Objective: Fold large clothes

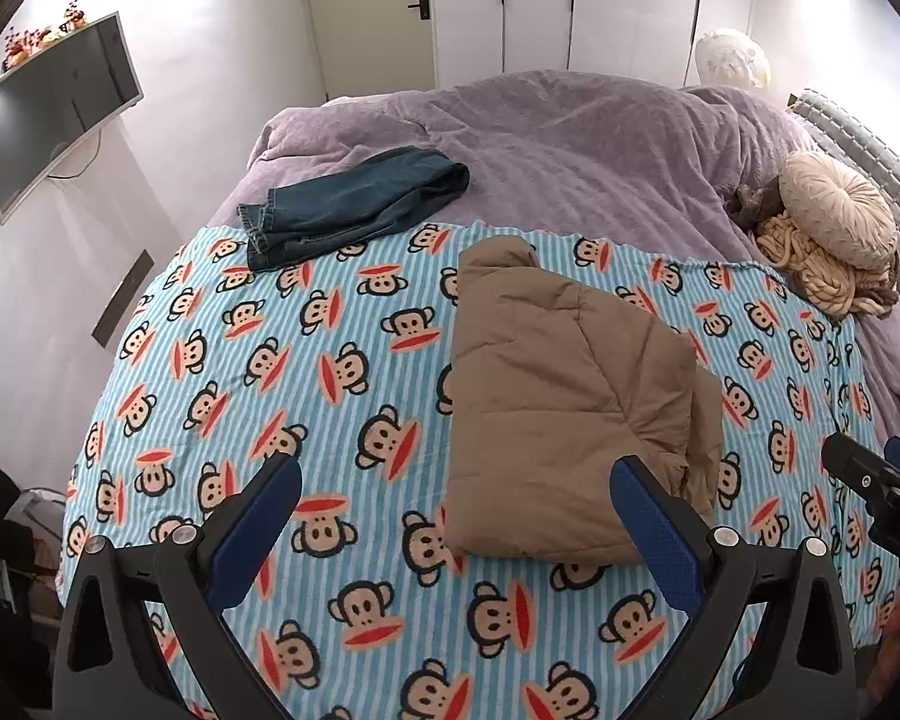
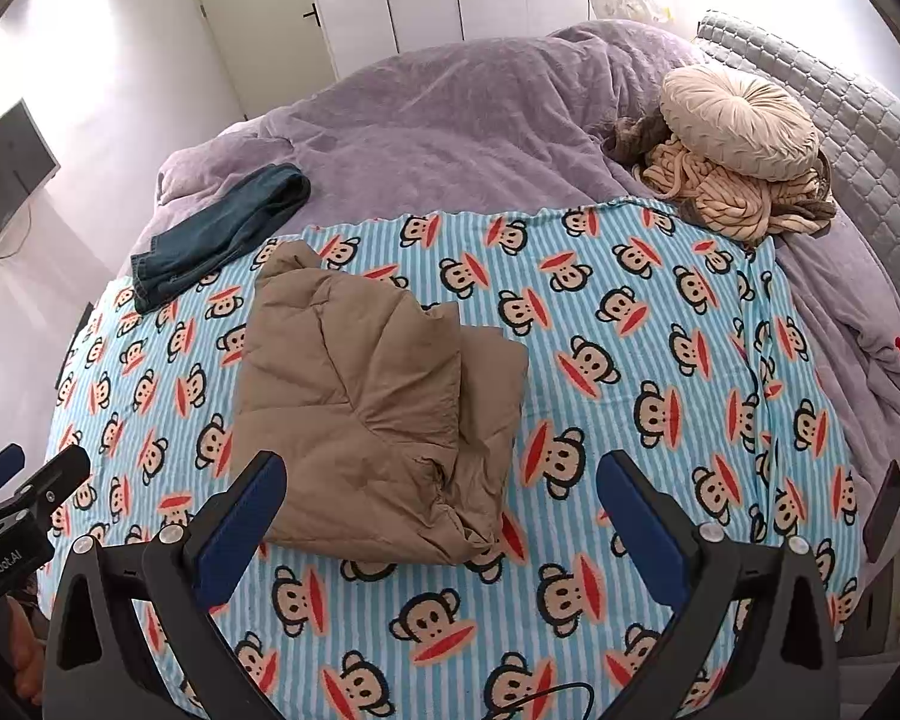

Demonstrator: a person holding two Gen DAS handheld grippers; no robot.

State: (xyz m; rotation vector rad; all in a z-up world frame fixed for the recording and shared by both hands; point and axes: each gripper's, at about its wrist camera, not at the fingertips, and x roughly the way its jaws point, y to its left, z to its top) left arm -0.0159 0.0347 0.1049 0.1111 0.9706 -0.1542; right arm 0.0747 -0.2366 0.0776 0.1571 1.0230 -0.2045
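Tan padded jacket (image 1: 561, 414) lies folded into a rough rectangle on the monkey-print blanket (image 1: 306, 372), centre-right of the left wrist frame. In the right wrist view the same jacket (image 2: 378, 414) sits centre-left, bunched loose layers on its right side and at its lower right corner.

Left gripper (image 1: 456, 504): jaws spread wide, nothing between them. Left finger sits over bare blanket, well clear of the jacket. Right finger overlaps the jacket's lower right corner in frame; can't tell if it touches the fabric or hovers above it.

Right gripper (image 2: 441, 495): also released, jaws wide, holding nothing. Jacket's lower edge falls between the two fingers in frame, nearer the left one. Left finger overlaps the jacket's lower left edge; contact unclear. Right finger is over blanket only, apart from the jacket.

Each gripper shows in the other's view: the right one at the right edge of the left wrist frame, the left one at the lower left of the right wrist frame.

Rest of scene: folded jeans (image 1: 348, 204) upper left of the jacket, straddling the blanket's far edge and the purple duvet (image 1: 570, 144). Round beige cushion (image 2: 738, 120) on a heap of chunky knit, upper right. TV (image 1: 48, 114) on the wall, upper left.
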